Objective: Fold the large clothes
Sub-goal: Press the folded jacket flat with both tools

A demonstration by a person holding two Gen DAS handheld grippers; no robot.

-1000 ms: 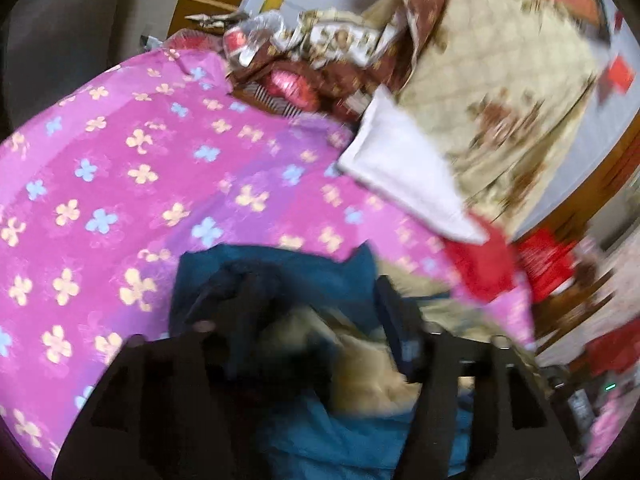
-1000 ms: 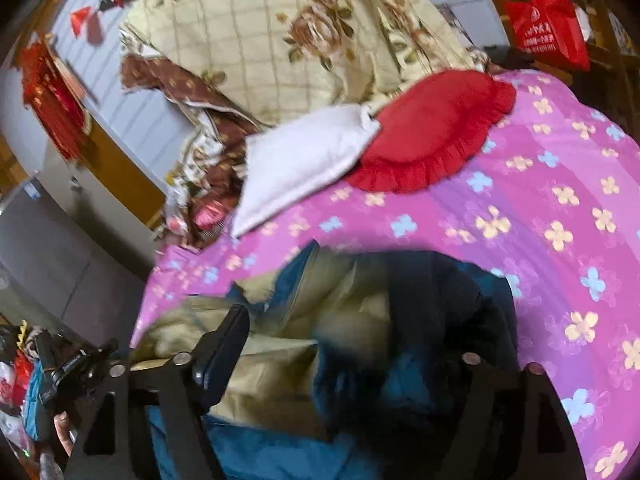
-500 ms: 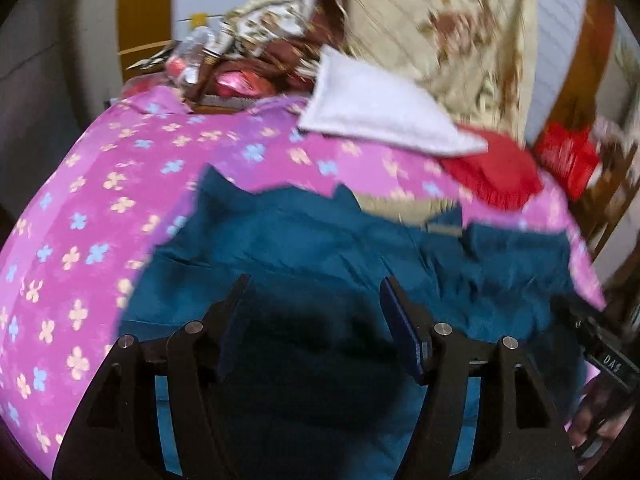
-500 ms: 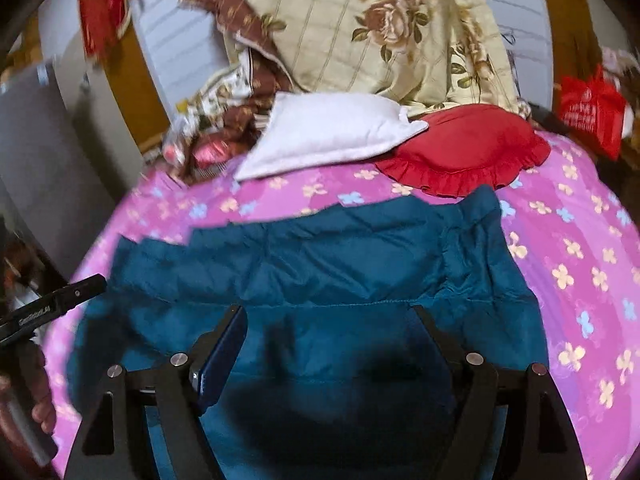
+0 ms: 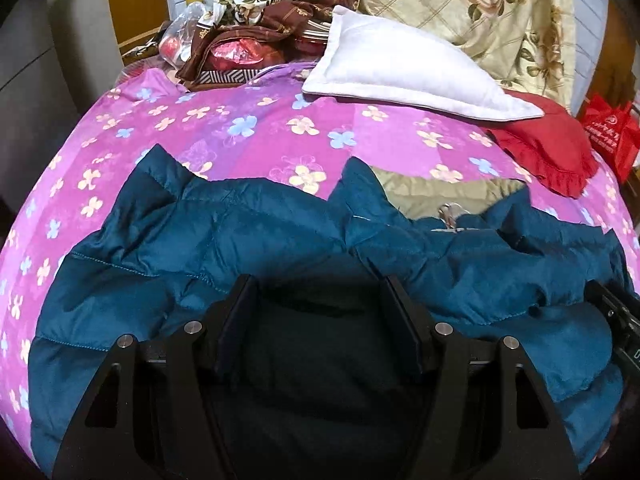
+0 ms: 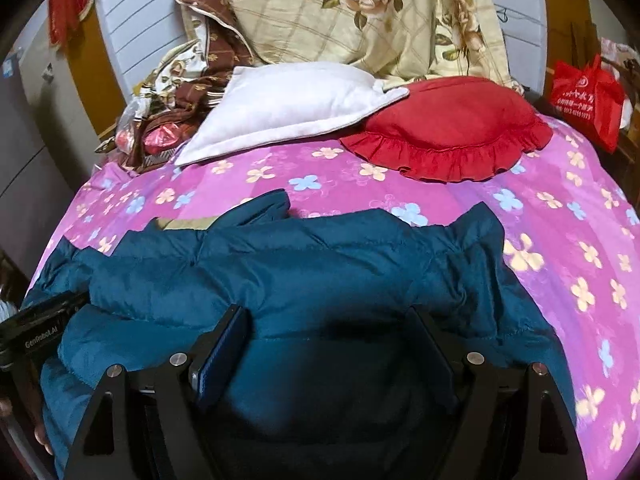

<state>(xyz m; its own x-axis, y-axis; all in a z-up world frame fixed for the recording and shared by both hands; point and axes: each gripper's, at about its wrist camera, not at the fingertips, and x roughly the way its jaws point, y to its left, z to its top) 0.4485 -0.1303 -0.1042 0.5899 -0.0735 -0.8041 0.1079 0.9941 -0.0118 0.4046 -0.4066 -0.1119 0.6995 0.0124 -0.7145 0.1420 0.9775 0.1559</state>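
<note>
Across the lower half of both wrist views, a teal padded jacket [image 5: 248,240] lies spread out on a bed covered with a pink flowered sheet [image 5: 260,140]. Its olive lining [image 5: 440,192] shows at right of centre in the left wrist view, beside a metal zipper pull [image 5: 448,214]. The left gripper [image 5: 320,320] hangs over the jacket at the bottom of its frame, its fingers [image 5: 236,328] spread wide with only jacket fabric seen beyond the gap; nothing is pinched. The right gripper [image 6: 328,348] likewise sits low in its frame over the jacket, fingers [image 6: 224,356] apart and holding nothing. Each gripper appears at the edge of the other's view, low on the side. Toward the top of the frames, a white pillow [image 6: 292,104] partly overlaps a red ruffled cushion [image 6: 448,128], with a cream rose-patterned quilt [image 6: 360,8] heaped behind them. A red bag [image 6: 584,96] sits at the upper right.
</note>
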